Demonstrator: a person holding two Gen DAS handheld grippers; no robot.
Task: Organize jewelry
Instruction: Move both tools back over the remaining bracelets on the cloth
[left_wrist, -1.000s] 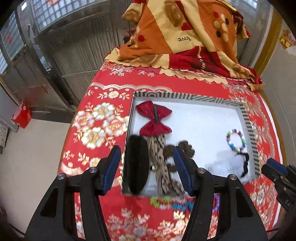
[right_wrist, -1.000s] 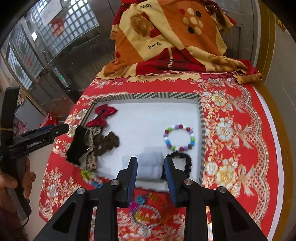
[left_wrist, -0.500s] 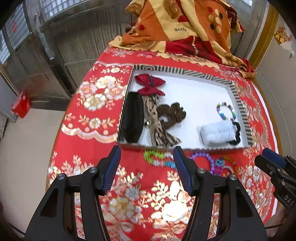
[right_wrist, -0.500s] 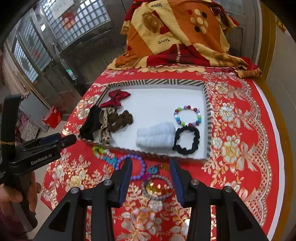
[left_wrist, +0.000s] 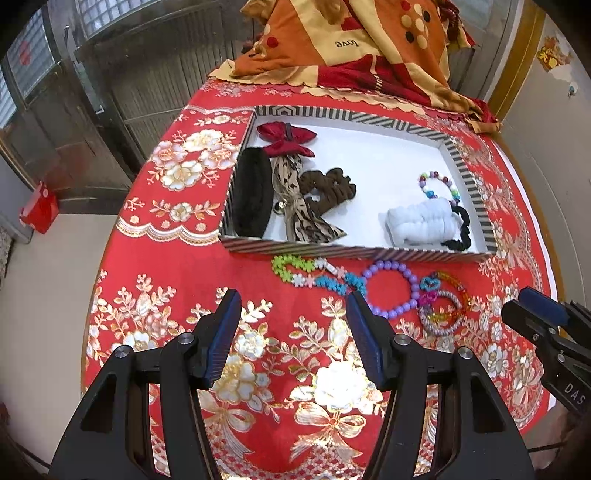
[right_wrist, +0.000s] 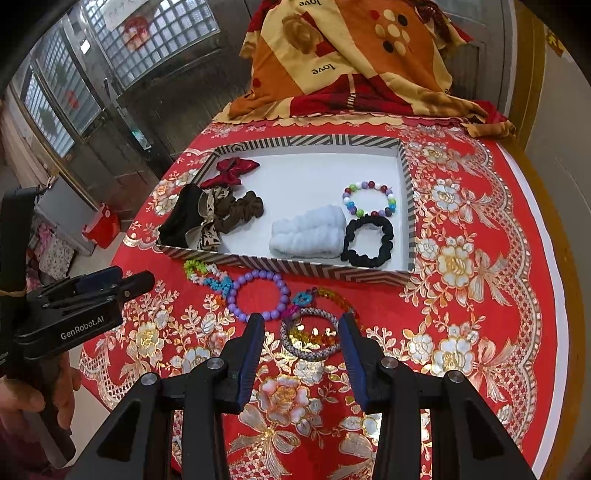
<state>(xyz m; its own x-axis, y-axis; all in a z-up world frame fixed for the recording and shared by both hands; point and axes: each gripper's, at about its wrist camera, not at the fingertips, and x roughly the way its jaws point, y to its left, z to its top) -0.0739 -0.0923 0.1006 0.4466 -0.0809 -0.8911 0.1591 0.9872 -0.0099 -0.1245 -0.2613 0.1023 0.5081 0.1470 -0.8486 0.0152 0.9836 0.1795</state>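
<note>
A striped-rim white tray (left_wrist: 332, 251) (right_wrist: 295, 264) holds a red bow (left_wrist: 286, 138), black hair piece (left_wrist: 251, 195), leopard bow (left_wrist: 299, 206), brown scrunchie (left_wrist: 328, 188), white scrunchie (right_wrist: 308, 232), black scrunchie (right_wrist: 367, 240) and a multicolour bead bracelet (right_wrist: 369, 199). In front of the tray lie a green-white-blue star bracelet (left_wrist: 314, 275), purple bead bracelet (right_wrist: 256, 295) and a silver and sequin bangle pile (right_wrist: 314, 332). My left gripper (left_wrist: 293, 314) is open and empty over the cloth. My right gripper (right_wrist: 301, 334) is open and empty, just above the bangles.
A red floral tablecloth (right_wrist: 480, 258) covers the round table. A folded orange and red blanket (right_wrist: 351, 62) lies at the far edge. The table edge drops to the floor on the left, with a red box (left_wrist: 38, 208) below.
Both grippers have pulled back from over the tray toward the table's near side. The bracelets in front of the tray have come into full view.
</note>
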